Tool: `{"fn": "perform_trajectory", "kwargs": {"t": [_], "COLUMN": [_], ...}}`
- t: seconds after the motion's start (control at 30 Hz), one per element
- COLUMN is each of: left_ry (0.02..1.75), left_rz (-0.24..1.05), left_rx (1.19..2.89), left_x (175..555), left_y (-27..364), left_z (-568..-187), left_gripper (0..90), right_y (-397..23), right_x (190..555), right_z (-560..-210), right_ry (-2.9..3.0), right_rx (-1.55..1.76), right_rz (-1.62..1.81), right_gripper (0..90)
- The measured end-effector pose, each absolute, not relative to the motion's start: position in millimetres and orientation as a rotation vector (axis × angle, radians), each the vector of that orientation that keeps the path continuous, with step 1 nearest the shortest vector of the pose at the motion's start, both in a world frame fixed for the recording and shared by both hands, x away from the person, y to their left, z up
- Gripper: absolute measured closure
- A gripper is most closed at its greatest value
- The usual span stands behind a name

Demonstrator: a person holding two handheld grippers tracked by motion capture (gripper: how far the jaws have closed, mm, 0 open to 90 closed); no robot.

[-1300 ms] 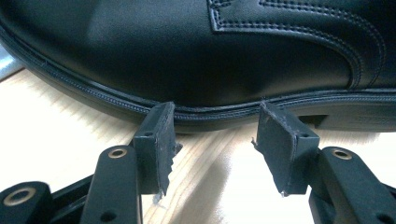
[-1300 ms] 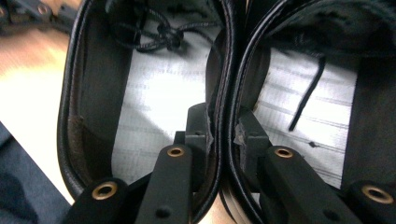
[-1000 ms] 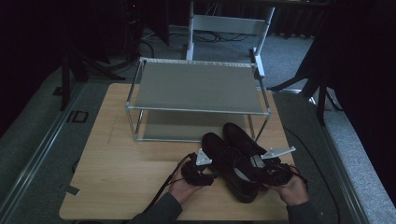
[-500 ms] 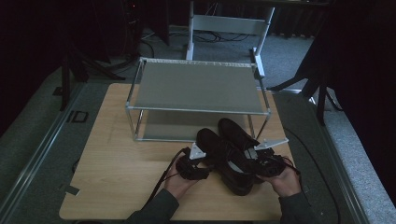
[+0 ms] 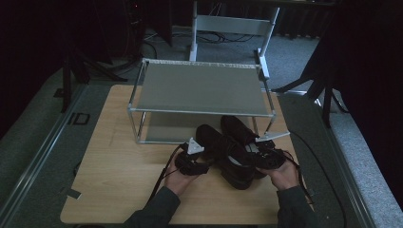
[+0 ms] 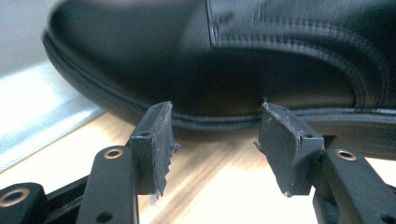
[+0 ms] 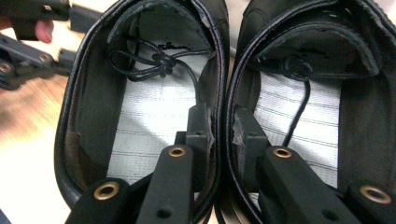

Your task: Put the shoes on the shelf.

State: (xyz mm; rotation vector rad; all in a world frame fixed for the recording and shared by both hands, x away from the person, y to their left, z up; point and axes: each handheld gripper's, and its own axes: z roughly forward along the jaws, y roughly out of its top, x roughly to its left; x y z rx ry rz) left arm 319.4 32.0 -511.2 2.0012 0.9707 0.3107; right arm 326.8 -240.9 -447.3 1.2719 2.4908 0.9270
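We look down on a wooden counter (image 5: 119,190) where a person's two forearms enter from the near edge, each hand carrying a hand-held gripper. A pair of black leather shoes (image 5: 233,152) sits side by side near the front of the counter, right of centre, with the toes pointing away from the person toward a two-tier metal shoe rack (image 5: 202,88) that stands at the back of the counter. The toes lie just in front of the rack's lower shelf. The right hand-held gripper (image 7: 219,135) is clamped on the shoes from the heel end: one jaw reaches inside the left shoe (image 7: 140,93) and the other inside the right shoe (image 7: 308,102), and together they pinch the two inner walls where the shoes meet. In that gripper's view we see pale striped insoles and loose black laces inside both shoes. In the high view, the right hand (image 5: 285,173) holds this gripper at the shoes' right rear. The left hand-held gripper (image 6: 215,140) has its jaws apart with nothing between them; they sit low over the counter, just beside the outer side of the left shoe, level with its sole edge, and we cannot tell if the tips touch it. In the high view, the left hand (image 5: 183,175) is just left of the shoes.
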Motion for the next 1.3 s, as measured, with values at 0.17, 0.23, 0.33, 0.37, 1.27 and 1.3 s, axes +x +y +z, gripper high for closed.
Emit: {"fn": "perform_trajectory", "kwargs": {"t": [0.17, 0.23, 0.33, 0.37, 1.27, 1.3], "left_ry": [0.992, 0.993, 0.985, 0.984, 0.921, 0.918], "left_rz": [0.323, 0.326, 0.331, 0.33, 0.358, 0.356], "left_rx": [1.97, 1.968, 1.982, 1.986, 2.035, 2.036], "left_x": [318.5, 316.4, 314.3, 314.3, 306.5, 306.7], "left_y": [44.7, 47.9, 50.7, 51.4, 26.3, 24.6], "left_z": [-502.1, -500.7, -500.8, -501.1, -503.5, -503.9], "left_gripper": [45.0, 45.0, 45.0, 44.9, 40.2, 40.0], "right_y": [-234.7, -232.1, -228.6, -227.7, -202.4, -201.3], "right_x": [335.7, 338.9, 343.4, 345.0, 374.4, 374.7], "right_z": [-447.9, -448.0, -447.6, -447.4, -457.8, -457.9], "right_ry": [2.488, 2.486, 2.479, 2.47, 2.333, 2.322], "right_rx": [1.284, 1.283, 1.287, 1.292, 1.405, 1.411], "right_rz": [0.934, 0.93, 0.923, 0.928, 0.994, 0.992], "right_gripper": [79.6, 79.6, 79.6, 79.6, 79.5, 79.4]}}
